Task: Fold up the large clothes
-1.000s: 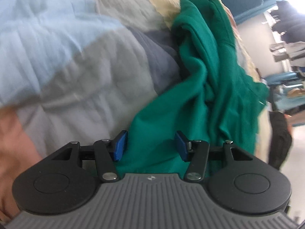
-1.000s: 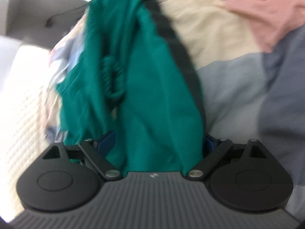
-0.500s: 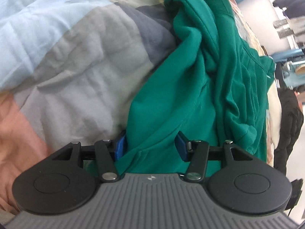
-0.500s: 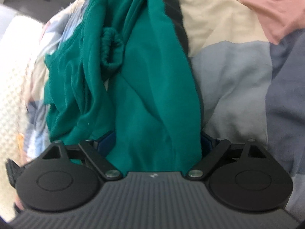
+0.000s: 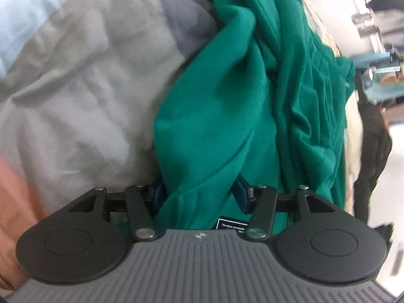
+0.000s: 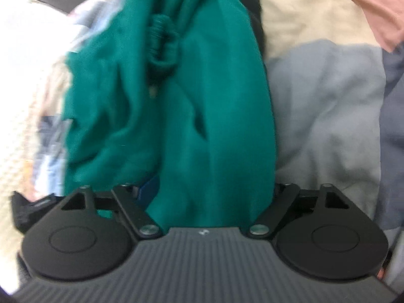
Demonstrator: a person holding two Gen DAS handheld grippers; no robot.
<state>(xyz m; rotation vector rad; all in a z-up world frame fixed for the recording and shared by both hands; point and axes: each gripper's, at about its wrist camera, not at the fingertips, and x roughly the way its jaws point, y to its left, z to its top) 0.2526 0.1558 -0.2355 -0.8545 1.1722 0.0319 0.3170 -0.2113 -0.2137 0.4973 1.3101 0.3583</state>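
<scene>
While the left gripper (image 5: 198, 193) is clamped on the green garment (image 5: 227, 126), and the right gripper's (image 6: 210, 197) fingers are closing around another bunch, it runs from both toward the frame's top, bunched lengthwise on the bed (image 5: 88, 75).

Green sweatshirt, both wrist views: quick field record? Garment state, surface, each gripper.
garment: green sweatshirt, bunched and twisted, not yet folded
label: dark tag near the left gripper
cuff: ribbed cuff curled on top of the folds
surface: patchwork quilt, grey, blue, cream, pink panels
left gripper: fabric bunched between its jaws
right gripper: jaws closing, fabric between them
</scene>
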